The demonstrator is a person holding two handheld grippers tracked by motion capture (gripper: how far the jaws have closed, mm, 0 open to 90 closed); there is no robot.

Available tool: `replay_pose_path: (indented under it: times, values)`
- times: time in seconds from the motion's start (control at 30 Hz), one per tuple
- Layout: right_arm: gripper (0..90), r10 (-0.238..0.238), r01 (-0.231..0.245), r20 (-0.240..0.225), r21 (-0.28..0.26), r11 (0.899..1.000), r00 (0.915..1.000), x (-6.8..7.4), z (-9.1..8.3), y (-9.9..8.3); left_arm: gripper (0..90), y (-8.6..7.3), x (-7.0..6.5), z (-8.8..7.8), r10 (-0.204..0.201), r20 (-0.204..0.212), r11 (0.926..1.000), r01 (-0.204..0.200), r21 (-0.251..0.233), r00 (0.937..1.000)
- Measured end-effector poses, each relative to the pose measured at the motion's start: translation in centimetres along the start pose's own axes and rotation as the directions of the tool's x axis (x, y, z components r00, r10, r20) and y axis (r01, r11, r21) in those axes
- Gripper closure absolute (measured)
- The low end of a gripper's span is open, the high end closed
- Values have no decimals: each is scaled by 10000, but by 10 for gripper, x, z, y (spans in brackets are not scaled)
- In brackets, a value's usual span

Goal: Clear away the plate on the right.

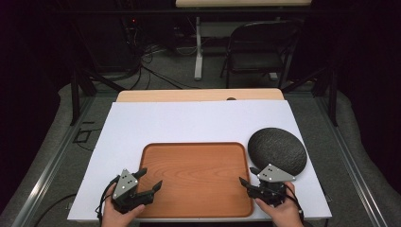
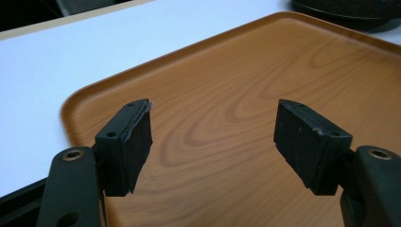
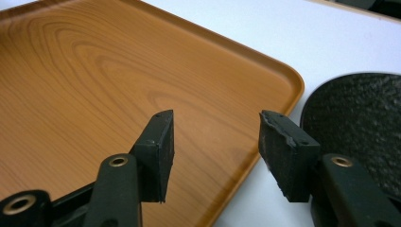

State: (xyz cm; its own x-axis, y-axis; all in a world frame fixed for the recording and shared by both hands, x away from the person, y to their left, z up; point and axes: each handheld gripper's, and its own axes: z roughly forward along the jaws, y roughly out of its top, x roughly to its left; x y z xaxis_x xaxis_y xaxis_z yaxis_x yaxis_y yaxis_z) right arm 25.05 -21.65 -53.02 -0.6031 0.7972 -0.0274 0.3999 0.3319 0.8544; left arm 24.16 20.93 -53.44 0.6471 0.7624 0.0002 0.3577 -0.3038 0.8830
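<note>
A pale wooden table [image 1: 198, 95] carries a white sheet [image 1: 189, 123] that covers nearly all of its top. On the sheet lie a brown wood-grain tray [image 1: 196, 177] and, just beside its right edge, a dark round plate [image 1: 278, 149].

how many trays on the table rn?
1. The wooden tray lies on the white sheet, between the left gripper and right gripper, left of the dark round plate.
</note>
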Motion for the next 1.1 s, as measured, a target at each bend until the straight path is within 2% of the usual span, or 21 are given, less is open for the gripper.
replay_pose_path:
  times: [0.13,0.17,0.2,0.23,0.27,0.3,0.33,0.47,0.6,0.7,0.87,1.1]
  values:
    - [452,482,-482,10,182,9987,9988,-6,0,-3,287,0,-1,1,37,99,10000,-38,49,9999]
    - [447,787,-791,143,262,9965,9968,-10,-1,-5,288,1,0,0,-25,141,10000,24,41,9999]
    - [447,988,-989,73,256,9948,9951,-12,-1,-5,288,1,0,1,-43,158,10000,43,55,9999]
    - [447,988,-989,73,256,9948,9951,-12,-1,-5,288,1,0,1,-43,158,10000,43,55,9999]
    - [445,1299,-1300,68,232,9912,9915,-16,-1,-6,288,0,1,1,-97,158,9999,96,109,9998]
    - [445,1299,-1300,68,232,9912,9915,-16,-1,-6,287,0,1,1,-97,158,9999,96,109,9998]
    - [445,1577,-1579,118,192,9873,9874,-20,-2,-7,287,0,2,1,-33,177,9998,29,176,9998]
    - [445,1841,-1845,206,181,9827,9827,-25,-4,-7,287,0,2,1,-130,226,9996,124,270,9997]
    - [443,1770,-1777,527,86,9840,9828,-29,-8,-6,283,-1,4,2,-239,194,9990,232,371,9995]
    - [434,1885,-1888,628,-10,9820,9801,-34,-11,-6,283,-1,5,2,-355,206,9986,346,409,9992]
    - [424,2257,-2262,779,-19,9741,9711,-45,-16,-8,283,-1,7,2,-505,210,9981,497,377,9985]
    - [420,2905,-2909,987,-100,9567,9518,-62,-24,-13,283,-1,8,1,-571,208,9975,561,430,9982]
